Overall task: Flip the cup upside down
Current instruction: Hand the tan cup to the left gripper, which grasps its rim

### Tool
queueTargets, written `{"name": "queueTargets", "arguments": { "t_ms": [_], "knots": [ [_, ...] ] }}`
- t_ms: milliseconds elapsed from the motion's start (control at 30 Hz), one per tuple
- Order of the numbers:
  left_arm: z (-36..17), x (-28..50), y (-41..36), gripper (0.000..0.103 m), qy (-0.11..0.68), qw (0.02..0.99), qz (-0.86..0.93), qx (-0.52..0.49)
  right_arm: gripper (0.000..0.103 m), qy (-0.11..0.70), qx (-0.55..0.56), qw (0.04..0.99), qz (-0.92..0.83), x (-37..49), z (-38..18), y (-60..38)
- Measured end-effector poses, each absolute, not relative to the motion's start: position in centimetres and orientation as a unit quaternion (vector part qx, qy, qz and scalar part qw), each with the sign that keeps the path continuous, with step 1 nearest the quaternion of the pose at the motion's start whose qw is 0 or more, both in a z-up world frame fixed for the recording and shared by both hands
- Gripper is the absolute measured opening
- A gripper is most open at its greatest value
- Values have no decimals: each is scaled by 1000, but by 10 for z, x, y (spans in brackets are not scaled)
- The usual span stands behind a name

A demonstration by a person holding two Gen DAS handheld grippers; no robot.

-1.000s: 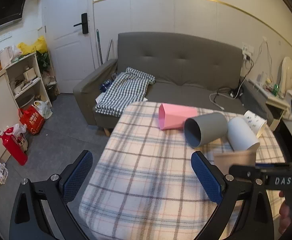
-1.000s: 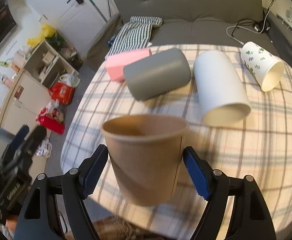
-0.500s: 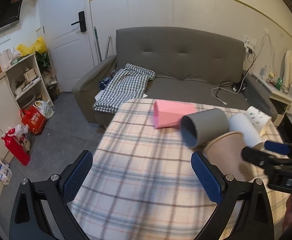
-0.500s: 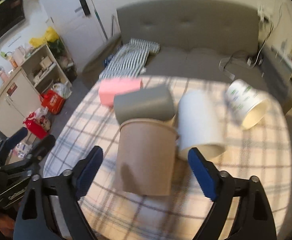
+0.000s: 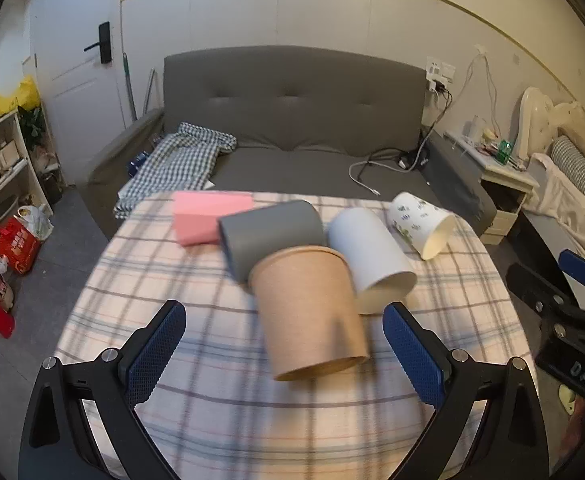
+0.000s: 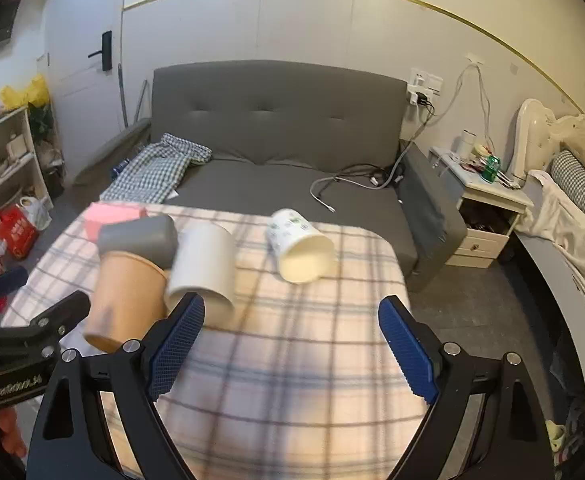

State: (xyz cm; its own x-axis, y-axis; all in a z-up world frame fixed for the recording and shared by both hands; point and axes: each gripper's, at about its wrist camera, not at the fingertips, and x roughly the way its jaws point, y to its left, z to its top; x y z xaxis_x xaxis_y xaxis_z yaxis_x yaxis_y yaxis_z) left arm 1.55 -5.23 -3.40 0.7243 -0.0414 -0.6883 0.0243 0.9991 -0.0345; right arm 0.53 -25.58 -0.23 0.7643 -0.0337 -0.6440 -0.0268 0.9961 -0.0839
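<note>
brown paper cup [image 5: 310, 308] upside down on the plaid table [image 5: 228, 400], left tool [image 5: 284, 354] and right tool [image 6: 290, 350] both wide open, holding nothing

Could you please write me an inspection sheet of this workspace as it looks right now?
Surface: table under a plaid tablecloth.
Job's things: brown paper cup mouth down on the cloth, blurred, held by neither gripper.
Clutter: grey cup, white cup, printed paper cup and pink box, all lying on their sides.
Grippers: left gripper open, either side of the brown cup without touching; right gripper open, empty.
Cables: white cable and a black one on the sofa seat.
Surroundings: grey sofa with checked cloth, door, shelf, nightstand.
</note>
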Motion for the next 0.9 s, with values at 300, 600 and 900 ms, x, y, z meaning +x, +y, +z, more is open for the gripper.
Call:
{"name": "queueTargets", "arguments": {
  "t_ms": [300,600,900],
  "knots": [
    [-65,31,-77,102,404,914,-25,7,89,355,-46,934,-8,8,-20,-277],
    [-99,42,-64,100,455,890,-27,2,89,376,-37,926,9,24,-34,-273],
    [-90,33,-73,80,451,889,-67,44,89,379,-45,924,11,26,-38,-267]
  ]
}}
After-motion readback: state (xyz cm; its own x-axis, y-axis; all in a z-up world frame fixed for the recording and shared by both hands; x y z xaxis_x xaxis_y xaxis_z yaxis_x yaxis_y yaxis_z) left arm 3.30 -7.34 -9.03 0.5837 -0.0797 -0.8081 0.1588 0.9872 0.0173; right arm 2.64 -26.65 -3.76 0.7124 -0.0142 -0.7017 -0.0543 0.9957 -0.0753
